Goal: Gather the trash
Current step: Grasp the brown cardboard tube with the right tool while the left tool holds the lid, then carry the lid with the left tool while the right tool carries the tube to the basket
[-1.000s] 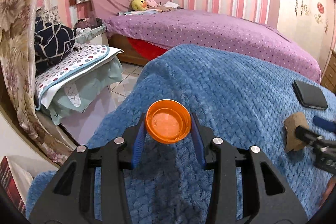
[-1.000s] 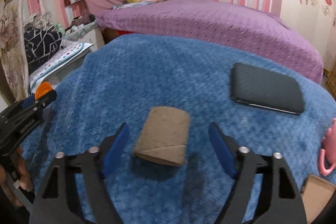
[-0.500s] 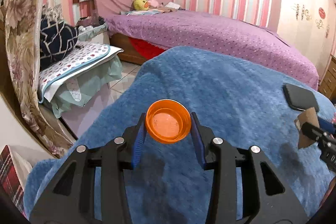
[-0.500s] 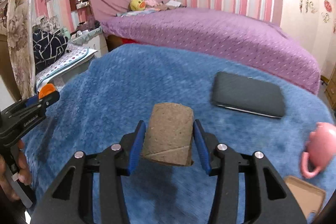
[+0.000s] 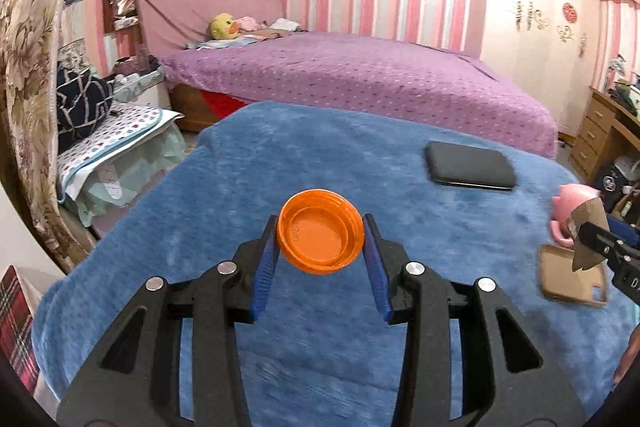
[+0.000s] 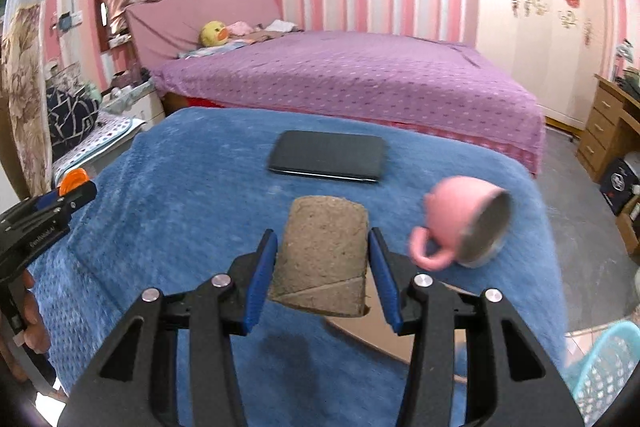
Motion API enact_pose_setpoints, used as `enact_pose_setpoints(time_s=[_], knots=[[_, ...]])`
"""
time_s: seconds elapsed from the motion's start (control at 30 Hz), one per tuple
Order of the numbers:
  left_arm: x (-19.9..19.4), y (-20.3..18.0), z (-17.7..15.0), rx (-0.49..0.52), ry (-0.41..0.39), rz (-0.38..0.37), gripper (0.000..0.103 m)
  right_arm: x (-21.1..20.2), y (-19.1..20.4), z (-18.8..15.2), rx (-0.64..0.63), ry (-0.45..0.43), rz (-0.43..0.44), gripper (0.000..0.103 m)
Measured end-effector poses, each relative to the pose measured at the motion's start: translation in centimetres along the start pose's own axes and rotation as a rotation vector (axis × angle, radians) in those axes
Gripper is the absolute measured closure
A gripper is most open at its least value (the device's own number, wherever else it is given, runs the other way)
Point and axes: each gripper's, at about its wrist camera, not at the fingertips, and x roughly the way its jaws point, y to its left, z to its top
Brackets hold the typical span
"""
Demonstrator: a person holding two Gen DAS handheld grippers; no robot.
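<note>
Covering most of the lower half of both views is a blue blanket [image 6: 192,187], so that's the stage. Bottom right corner of the right wrist view, a light blue basket [image 6: 600,371] can just be made out, probably where the trash goes, though that's a guess.

That basket is the relation that matters: it lies down and to the right of the right gripper [image 6: 322,263], which is clamped on a cardboard tube [image 6: 322,259] held off the blanket, long axis pointing away from the camera. So the right hand is judged the nearer one.

An orange cap [image 5: 320,237] is pinched in the left gripper [image 5: 320,255], mid-frame in its own view, open side up, and it would have to be carried across the blanket.
</note>
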Motion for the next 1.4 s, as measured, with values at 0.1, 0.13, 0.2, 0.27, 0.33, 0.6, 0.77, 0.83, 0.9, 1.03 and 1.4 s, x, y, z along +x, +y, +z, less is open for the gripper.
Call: enact_pose_setpoints(time_s=[0.1,0.13,0.2,0.27,0.33,0.6,0.77,0.83,0.9,1.03,1.4], knots=[[-1.3,-2.4,-0.3,0.018,-0.010,-0.028,0.063,-1.9,-2.3,-0.8,0.022,-0.010,-0.022,0.057],[-1.9,-3.4,-0.4,0.027,-0.012,-0.039,0.063,-2.6,-3.3,-1.1,0.031,-0.013,-0.031,0.057],[-2.8,-5.1,-0.7,0.044,-0.016,-0.061,0.063,-3.9,-4.9,-1.4,0.051,-0.022,-0.041,0.057],[-3.8,-7.1,-1.0,0.063,-0.023,-0.084,0.063,-5.2,-6.4,-1.8,0.069,-0.032,-0.053,0.057],[-4.7,-9.0,-1.5,0.077,-0.019,-0.119,0.063,-6.6,-7.8,-2.3,0.070,-0.044,-0.077,0.057],[-7.3,-14.9,-3.4,0.123,-0.007,-0.190,0.063,-10.7,-12.6,-4.5,0.096,-0.062,-0.146,0.057],[-8.8,-17.8,-4.0,0.147,-0.019,-0.219,0.063,-13.1,-15.8,-6.0,0.141,-0.077,-0.180,0.057],[-9.3,-19.2,-4.4,0.167,-0.026,-0.231,0.063,-13.6,-16.8,-6.7,0.150,-0.076,-0.194,0.057],[-9.5,-20.2,-4.5,0.184,-0.027,-0.242,0.063,-14.3,-18.1,-7.5,0.159,-0.072,-0.220,0.057],[-9.7,-23.1,-5.2,0.220,-0.021,-0.283,0.063,-15.6,-20.7,-8.7,0.188,-0.062,-0.267,0.057],[-9.9,-34.0,-9.2,0.318,0.042,-0.469,0.063,-19.3,-28.6,-13.6,0.278,-0.025,-0.422,0.057]])
